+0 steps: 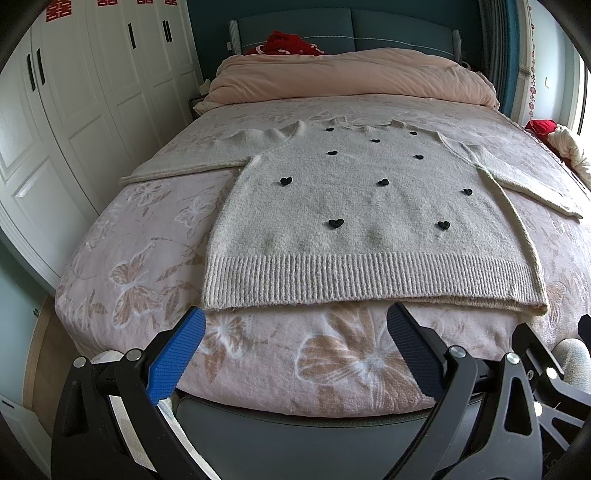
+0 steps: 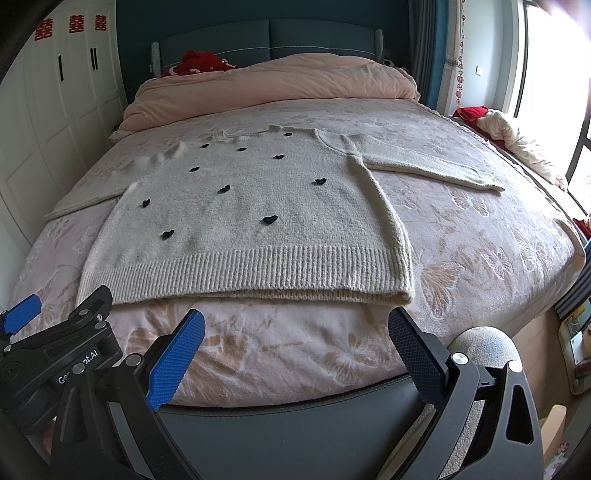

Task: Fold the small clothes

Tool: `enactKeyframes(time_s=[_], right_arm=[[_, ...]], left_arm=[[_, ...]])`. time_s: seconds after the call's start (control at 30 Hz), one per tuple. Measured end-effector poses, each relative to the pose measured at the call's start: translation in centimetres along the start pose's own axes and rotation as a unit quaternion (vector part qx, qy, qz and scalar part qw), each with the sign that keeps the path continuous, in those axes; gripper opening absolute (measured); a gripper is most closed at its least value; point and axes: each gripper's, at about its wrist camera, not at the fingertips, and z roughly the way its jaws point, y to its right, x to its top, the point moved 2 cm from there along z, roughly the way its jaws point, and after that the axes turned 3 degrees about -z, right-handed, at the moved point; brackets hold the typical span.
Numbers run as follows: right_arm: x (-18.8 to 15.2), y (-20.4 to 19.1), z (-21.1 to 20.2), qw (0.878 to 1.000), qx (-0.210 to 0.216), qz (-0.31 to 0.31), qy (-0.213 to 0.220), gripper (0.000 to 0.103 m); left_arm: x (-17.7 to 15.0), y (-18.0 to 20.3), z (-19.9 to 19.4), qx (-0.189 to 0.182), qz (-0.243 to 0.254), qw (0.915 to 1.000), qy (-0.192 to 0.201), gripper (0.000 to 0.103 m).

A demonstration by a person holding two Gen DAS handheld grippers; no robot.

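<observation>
Sweater [image 1: 369,221] flat, butterfly-print bed [image 1: 147,266], white wardrobe [image 1: 74,110]

Ahead of the jaws stretches a bed [image 1: 122,236] under a pale pink blanket printed with butterflies and flowers. At its far end, well beyond the jaws, a peach duvet [image 1: 351,77] lies bunched in a long roll, with a red cloth [image 1: 286,42] behind it against a dark blue padded headboard [image 1: 347,27]. The wall behind the headboard is deep teal. To the left of the jaws runs a white panelled wardrobe [image 1: 70,99] with black bar handles and red paper cut-outs [image 2: 75,25] near its top. To the right, a bright window [image 2: 550,62] lets in strong daylight beside a grey curtain [image 2: 424,55]; red and cream bedding [image 2: 506,136] lies heaped along the sill. Light wooden floor [image 1: 40,354] shows at lower left.
</observation>
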Motion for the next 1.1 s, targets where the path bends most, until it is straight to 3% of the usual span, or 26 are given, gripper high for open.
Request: enactKeyframes(time_s=[0.8, 1.1], right_arm=[[-0.1, 0.0, 0.1, 1.000, 0.000, 0.000, -0.002, 0.098], [-1.6, 0.4, 1.2, 1.000, 0.007, 0.003, -0.018, 0.098]], left_arm=[[-0.2, -0.3, 0.2, 0.003, 0.000, 1.0000, -0.002, 0.096], [-0.9, -0.2, 1.1, 0.007, 0.002, 0.9999, -0.012, 0.096]])
